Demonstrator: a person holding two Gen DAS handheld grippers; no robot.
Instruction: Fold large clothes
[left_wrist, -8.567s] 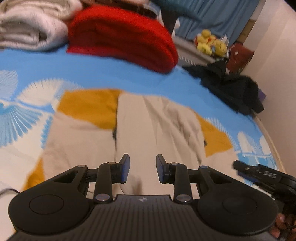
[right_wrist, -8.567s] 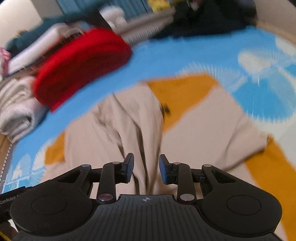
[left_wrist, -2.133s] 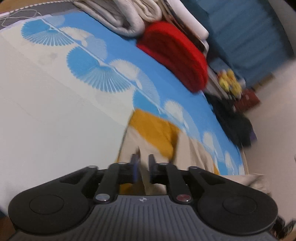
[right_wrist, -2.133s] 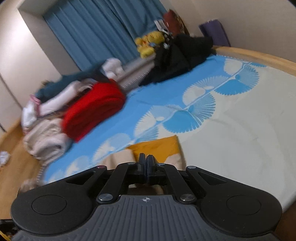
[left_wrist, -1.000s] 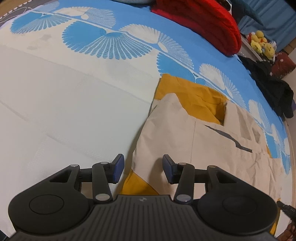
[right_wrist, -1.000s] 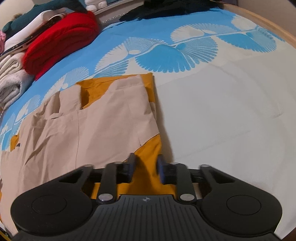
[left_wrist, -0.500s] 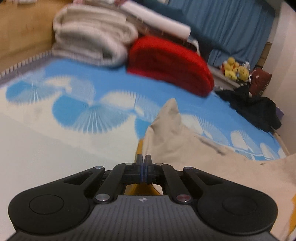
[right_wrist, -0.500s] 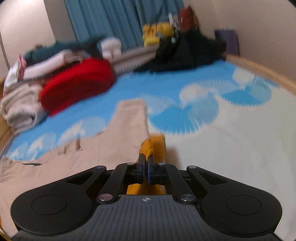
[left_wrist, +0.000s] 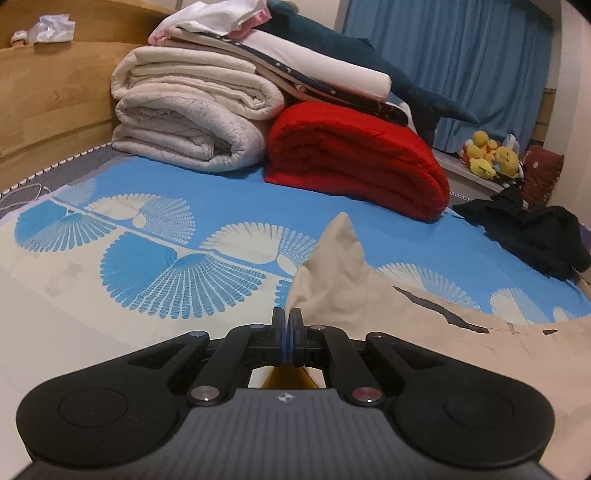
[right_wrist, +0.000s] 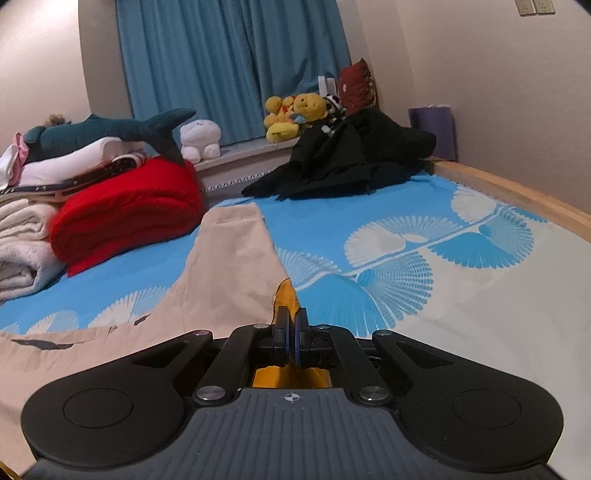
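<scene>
A large beige and mustard-yellow garment lies on the blue fan-patterned bed cover. My left gripper is shut on its near left edge, and the cloth rises in a peak just past the fingertips. In the right wrist view the same garment stretches left and away. My right gripper is shut on its near right edge, with a yellow fold sticking up between the fingers. Both held edges are lifted off the bed.
A folded red blanket and cream blankets are stacked at the far side, with a plush shark on top. A black clothes heap and yellow plush toys lie far right. A wooden bed rail runs along the right.
Both grippers were open over the flat garment a second ago. They have closed on its near edge and lifted it, and the cameras have tilted up towards the room.
</scene>
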